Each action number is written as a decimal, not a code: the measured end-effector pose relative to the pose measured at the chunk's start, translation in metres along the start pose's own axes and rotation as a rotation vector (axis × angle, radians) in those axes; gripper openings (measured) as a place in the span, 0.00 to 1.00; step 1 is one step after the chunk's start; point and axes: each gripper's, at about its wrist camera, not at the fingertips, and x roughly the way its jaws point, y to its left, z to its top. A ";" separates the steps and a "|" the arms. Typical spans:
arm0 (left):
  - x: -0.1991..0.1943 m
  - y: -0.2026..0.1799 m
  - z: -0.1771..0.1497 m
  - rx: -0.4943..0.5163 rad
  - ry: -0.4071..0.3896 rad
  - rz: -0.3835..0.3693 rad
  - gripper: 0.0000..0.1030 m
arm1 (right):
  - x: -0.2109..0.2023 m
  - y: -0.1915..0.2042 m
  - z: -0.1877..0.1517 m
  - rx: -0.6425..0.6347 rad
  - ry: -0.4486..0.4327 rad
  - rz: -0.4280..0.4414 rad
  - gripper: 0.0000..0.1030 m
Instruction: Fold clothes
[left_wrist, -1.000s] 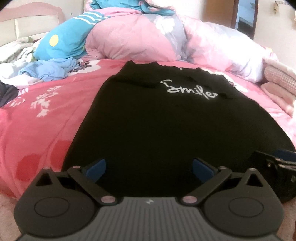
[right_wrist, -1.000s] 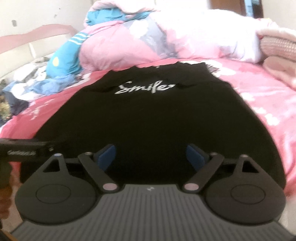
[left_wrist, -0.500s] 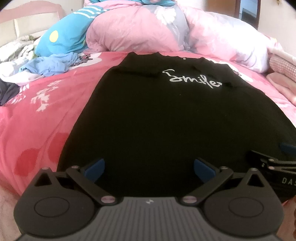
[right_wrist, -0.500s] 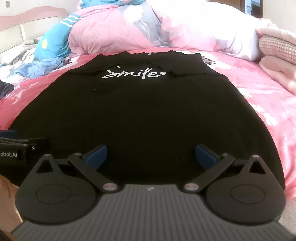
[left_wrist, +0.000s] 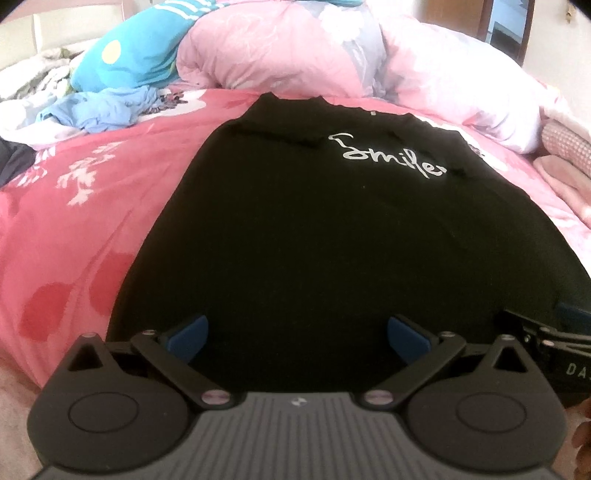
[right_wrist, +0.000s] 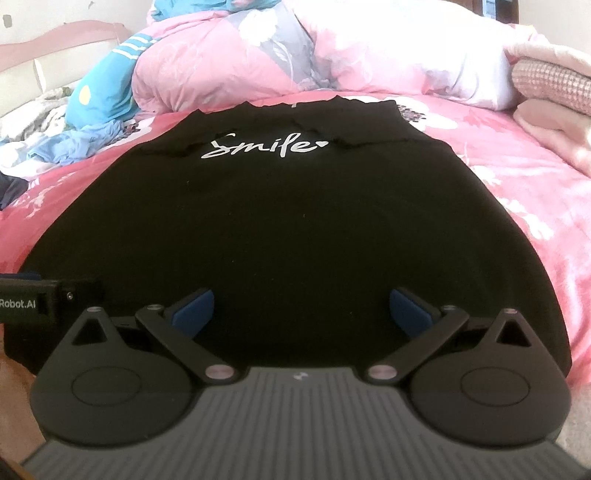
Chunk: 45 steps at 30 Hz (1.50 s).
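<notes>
A black knit top with white "Smile" script across the chest (right_wrist: 295, 229) is lying flat on a pink floral bedsheet (left_wrist: 74, 229), side edges already turned in, its hem nearest me. I am holding my left gripper (left_wrist: 295, 334) and my right gripper (right_wrist: 301, 310) side by side just above that hem, both pairs of blue-padded jaws standing wide apart with nothing clamped between them. As I judge it, I am preparing to pinch the hem at two matching points; taking every layer evenly and carrying both corners up toward the collar together should keep the fold square. The soft mattress may let the cloth sag or bunch. Beyond the collar, a puffy pink-and-grey floral quilt (right_wrist: 332, 48) is piling up, with a turquoise striped garment (left_wrist: 136, 55) at its left and a folded pink blanket (right_wrist: 554, 81) resting at the right.
</notes>
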 end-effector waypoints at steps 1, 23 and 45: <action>0.000 0.000 0.000 0.000 0.002 -0.001 1.00 | 0.000 -0.001 0.001 0.004 0.006 0.004 0.99; -0.004 0.000 -0.002 0.033 -0.022 -0.004 1.00 | 0.002 0.003 -0.002 -0.012 0.001 -0.013 0.99; -0.001 0.003 -0.002 0.044 -0.020 0.018 1.00 | 0.001 0.006 -0.005 -0.031 -0.013 -0.025 0.99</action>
